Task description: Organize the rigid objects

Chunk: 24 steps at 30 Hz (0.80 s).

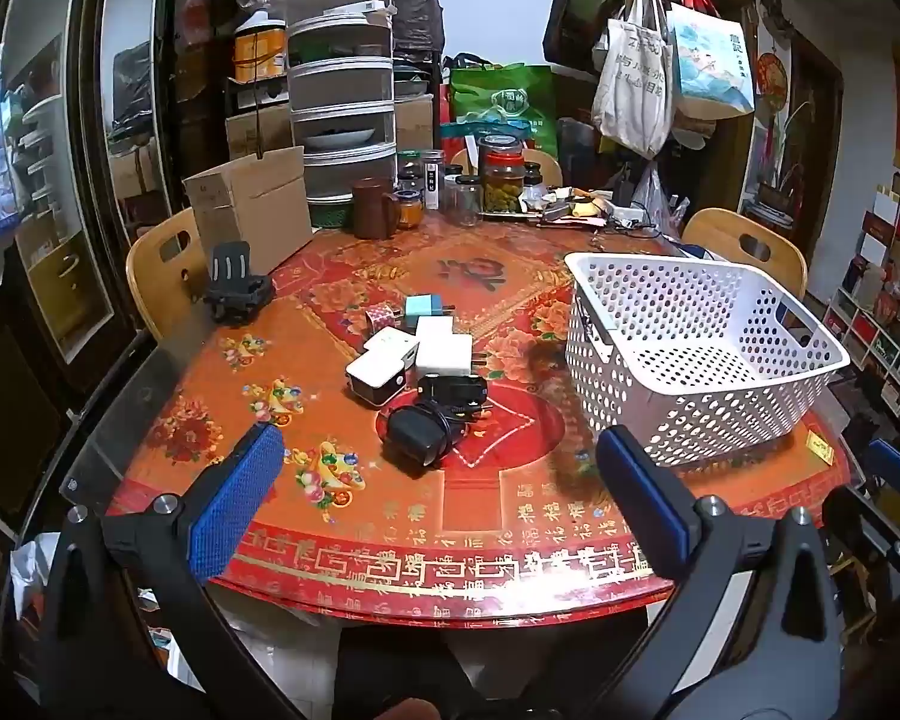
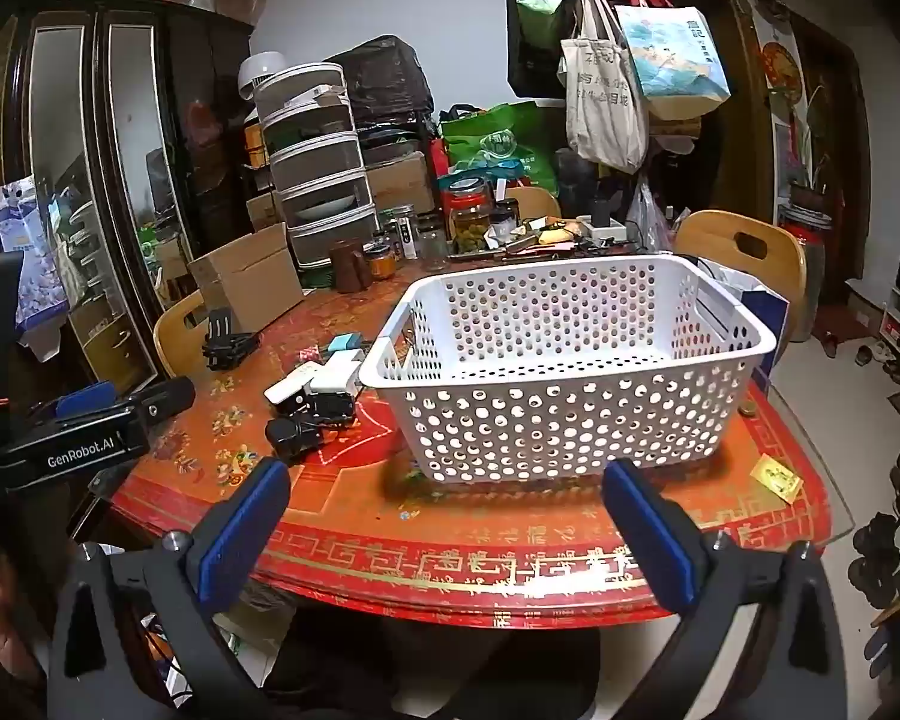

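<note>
Chargers lie ahead of the gaping left claw, untouched.

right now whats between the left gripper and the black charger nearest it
Only bare tablecloth in the left wrist view: the open left gripper hangs short of the black charger, nothing between.

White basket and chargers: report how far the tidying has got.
Done: nothing yet; the white basket sits empty on the table.
In hand: nothing. The left gripper and right gripper are both open and hover over the table's near edge.
Left: the whole pile of chargers, white, teal and black, lies beside the basket, to be moved in.
</note>
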Motion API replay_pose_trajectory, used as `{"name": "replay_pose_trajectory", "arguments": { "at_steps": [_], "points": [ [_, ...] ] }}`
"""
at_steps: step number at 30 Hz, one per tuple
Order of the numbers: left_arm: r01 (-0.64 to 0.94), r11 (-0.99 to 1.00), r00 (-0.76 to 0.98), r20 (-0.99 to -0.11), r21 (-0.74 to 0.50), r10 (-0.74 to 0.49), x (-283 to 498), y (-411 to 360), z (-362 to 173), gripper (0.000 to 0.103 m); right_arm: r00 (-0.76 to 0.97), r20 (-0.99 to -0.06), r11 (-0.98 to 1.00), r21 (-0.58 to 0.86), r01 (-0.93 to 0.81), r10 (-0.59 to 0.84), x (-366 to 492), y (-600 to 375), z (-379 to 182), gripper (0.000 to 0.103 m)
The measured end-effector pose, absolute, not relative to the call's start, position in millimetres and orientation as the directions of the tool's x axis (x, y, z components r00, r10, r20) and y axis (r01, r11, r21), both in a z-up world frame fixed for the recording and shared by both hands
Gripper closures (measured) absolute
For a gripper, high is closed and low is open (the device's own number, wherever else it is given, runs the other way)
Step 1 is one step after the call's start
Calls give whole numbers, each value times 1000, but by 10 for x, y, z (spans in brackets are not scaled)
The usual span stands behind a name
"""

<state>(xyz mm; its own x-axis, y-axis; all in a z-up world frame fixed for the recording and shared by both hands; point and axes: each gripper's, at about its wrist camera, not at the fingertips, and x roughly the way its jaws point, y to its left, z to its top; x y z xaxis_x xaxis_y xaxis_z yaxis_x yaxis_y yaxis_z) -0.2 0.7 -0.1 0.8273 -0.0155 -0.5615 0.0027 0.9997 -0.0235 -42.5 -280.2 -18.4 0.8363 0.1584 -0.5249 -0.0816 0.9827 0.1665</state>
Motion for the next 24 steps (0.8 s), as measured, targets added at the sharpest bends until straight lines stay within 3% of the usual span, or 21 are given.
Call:
{"name": "replay_pose_trajectory", "arguments": {
  "at_steps": [24],
  "points": [
    [10, 1000, 826, -564, -4, -10, 1, -5, 12, 0, 842, -514, 983, 163, -89, 161, -455, -2775, -161, 0]
  ]
}}
